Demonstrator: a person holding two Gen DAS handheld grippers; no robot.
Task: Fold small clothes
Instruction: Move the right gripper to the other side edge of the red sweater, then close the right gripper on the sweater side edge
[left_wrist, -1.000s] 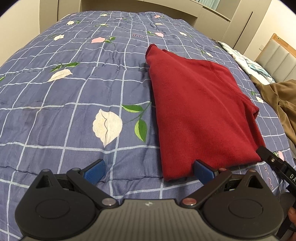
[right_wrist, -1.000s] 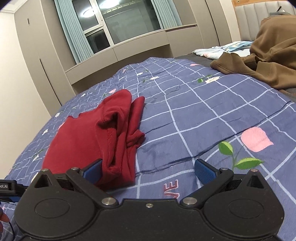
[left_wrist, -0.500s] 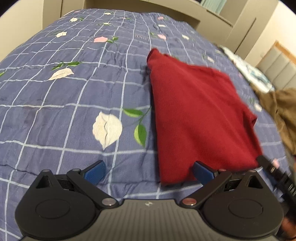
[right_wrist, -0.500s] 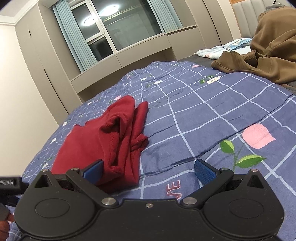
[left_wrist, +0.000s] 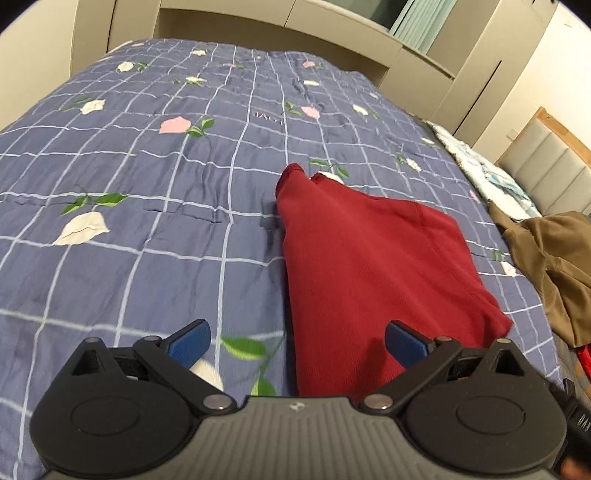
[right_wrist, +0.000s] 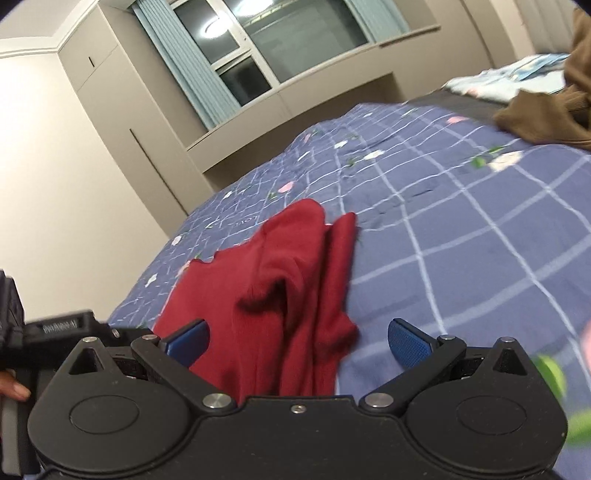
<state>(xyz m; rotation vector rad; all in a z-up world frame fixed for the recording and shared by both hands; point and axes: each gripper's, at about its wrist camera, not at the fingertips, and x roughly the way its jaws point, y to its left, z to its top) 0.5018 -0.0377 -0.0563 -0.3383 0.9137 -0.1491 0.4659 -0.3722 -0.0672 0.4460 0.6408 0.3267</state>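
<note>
The left hand-held gripper (left_wrist: 297, 341) hovers low over the bed with its blue fingers (left_wrist: 189, 339) spread wide and nothing between them. The red garment (left_wrist: 373, 273), folded into a long flat panel, lies on the blue checked quilt (left_wrist: 147, 229) ahead of this gripper and toward its right finger, whose pad sits over the cloth's near corner; whether it touches cannot be told. The garment's near edge is cut off behind the gripper body. Far to the right a brown garment (left_wrist: 554, 258) lies crumpled, partly out of frame, with pale patterned fabric (left_wrist: 487, 173) beyond it.

The right hand-held gripper (right_wrist: 297, 341) is also spread, gripping nothing. From its side the red garment (right_wrist: 280, 295) shows its layered, rumpled edge, running from between the fingers forward and to the left; the lower part disappears behind the gripper body, and motion blur softens the folds. At the left edge of this view the other gripper's black housing (right_wrist: 55, 328) shows, blurred, with a fingertip (right_wrist: 13, 387) of the person's hand just visible beneath. The brown garment (right_wrist: 543, 114) is far ahead on the right, cropped by the frame. Behind the bed stand beige cabinets (right_wrist: 122, 122) and a curtained window (right_wrist: 266, 48).
</note>
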